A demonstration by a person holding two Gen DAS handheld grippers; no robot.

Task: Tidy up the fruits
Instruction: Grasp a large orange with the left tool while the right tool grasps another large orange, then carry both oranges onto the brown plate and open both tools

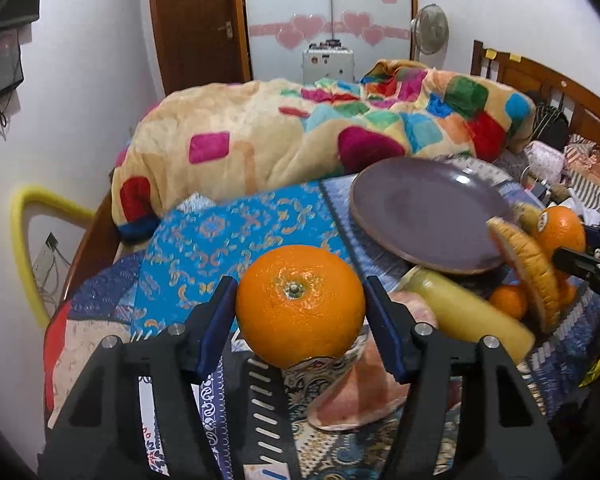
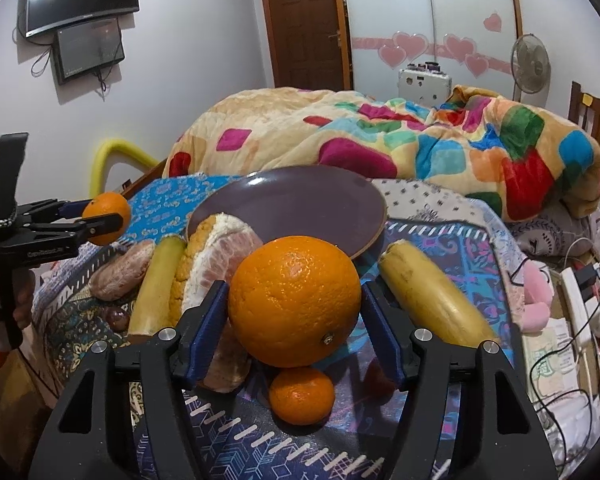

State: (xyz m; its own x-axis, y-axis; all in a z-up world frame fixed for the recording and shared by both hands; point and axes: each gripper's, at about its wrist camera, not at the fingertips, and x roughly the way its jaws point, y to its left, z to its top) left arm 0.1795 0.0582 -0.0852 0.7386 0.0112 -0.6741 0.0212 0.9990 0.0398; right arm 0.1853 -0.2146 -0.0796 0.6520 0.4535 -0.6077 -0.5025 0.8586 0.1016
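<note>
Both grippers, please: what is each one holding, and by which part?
Each holds an orange across its sides: left gripper its orange, right gripper its orange.

Both wrist views sit low over the bed, looking across it toward the door at the top of the frame. Each is very close behind its own orange. They share the purple plate (image 1: 428, 216) (image 2: 300, 204). The left hand-held gripper (image 2: 112, 220) shows at middle left of the right view.
</note>
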